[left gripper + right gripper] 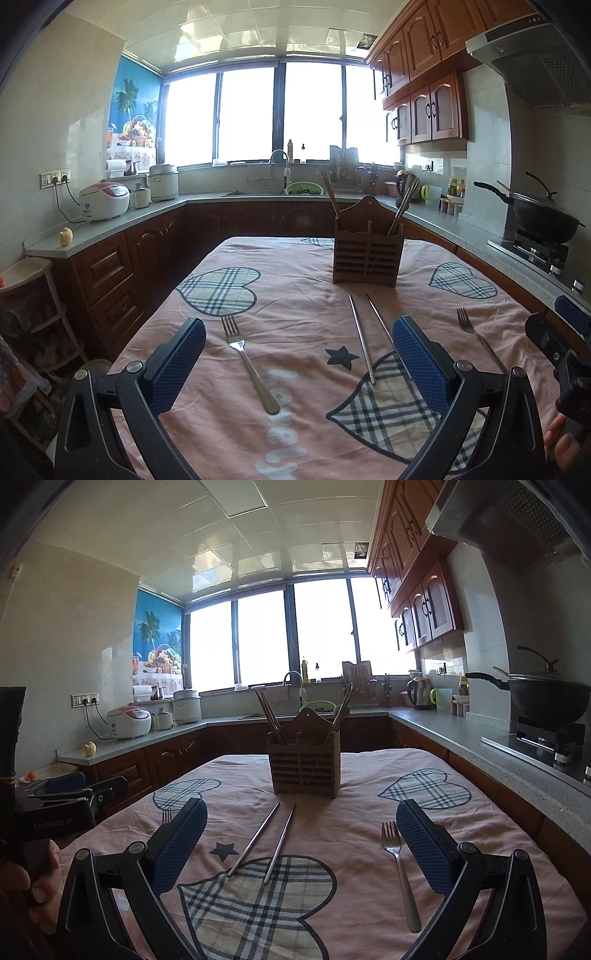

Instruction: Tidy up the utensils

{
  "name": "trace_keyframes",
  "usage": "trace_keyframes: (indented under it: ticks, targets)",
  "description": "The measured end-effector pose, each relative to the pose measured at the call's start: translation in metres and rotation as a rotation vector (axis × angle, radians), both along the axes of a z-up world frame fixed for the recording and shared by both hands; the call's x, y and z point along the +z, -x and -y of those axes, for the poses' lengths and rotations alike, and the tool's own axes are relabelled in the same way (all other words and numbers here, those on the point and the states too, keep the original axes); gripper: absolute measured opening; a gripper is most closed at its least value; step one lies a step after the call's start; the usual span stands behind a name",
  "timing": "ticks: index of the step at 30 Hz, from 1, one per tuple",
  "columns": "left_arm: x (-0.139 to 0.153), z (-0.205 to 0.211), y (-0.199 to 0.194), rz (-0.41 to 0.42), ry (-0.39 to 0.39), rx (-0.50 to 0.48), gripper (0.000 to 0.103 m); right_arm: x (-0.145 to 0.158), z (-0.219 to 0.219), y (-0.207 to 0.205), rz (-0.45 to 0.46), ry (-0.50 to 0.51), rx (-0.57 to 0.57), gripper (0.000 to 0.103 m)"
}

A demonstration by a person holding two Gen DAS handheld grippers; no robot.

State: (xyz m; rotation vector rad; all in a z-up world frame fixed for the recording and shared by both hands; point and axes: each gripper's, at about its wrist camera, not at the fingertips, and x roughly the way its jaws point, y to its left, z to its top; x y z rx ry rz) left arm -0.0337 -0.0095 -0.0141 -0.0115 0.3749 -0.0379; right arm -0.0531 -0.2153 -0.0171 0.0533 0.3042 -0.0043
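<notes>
A kitchen table under a pink cloth (295,295) is seen. Both the left gripper (299,363) and right gripper (301,843) are held wide open, empty. Between each one's fingers lie a fork (249,363), another fork (400,875) and steel chopsticks (266,843); ahead stands the holder (304,766), chopsticks already in it. A pickup of loose pieces seems due.

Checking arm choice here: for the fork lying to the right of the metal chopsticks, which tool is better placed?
Right. That fork lies just inside the open right tool's right finger; the left tool, also open, frames the other fork instead.
</notes>
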Motion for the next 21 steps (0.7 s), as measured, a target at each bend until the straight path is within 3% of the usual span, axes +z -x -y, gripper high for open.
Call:
trace_keyframes:
  ticks: [11,21]
  targets:
    - [-0.006,0.000,0.010,-0.053,-0.030,0.013,0.102,-0.008,-0.002,0.004,-0.087,-0.013,0.003,0.103]
    - [-0.003,-0.006,0.035,-0.026,-0.026,0.013,0.102,0.002,-0.006,0.022,-0.053,-0.009,0.011,0.103]
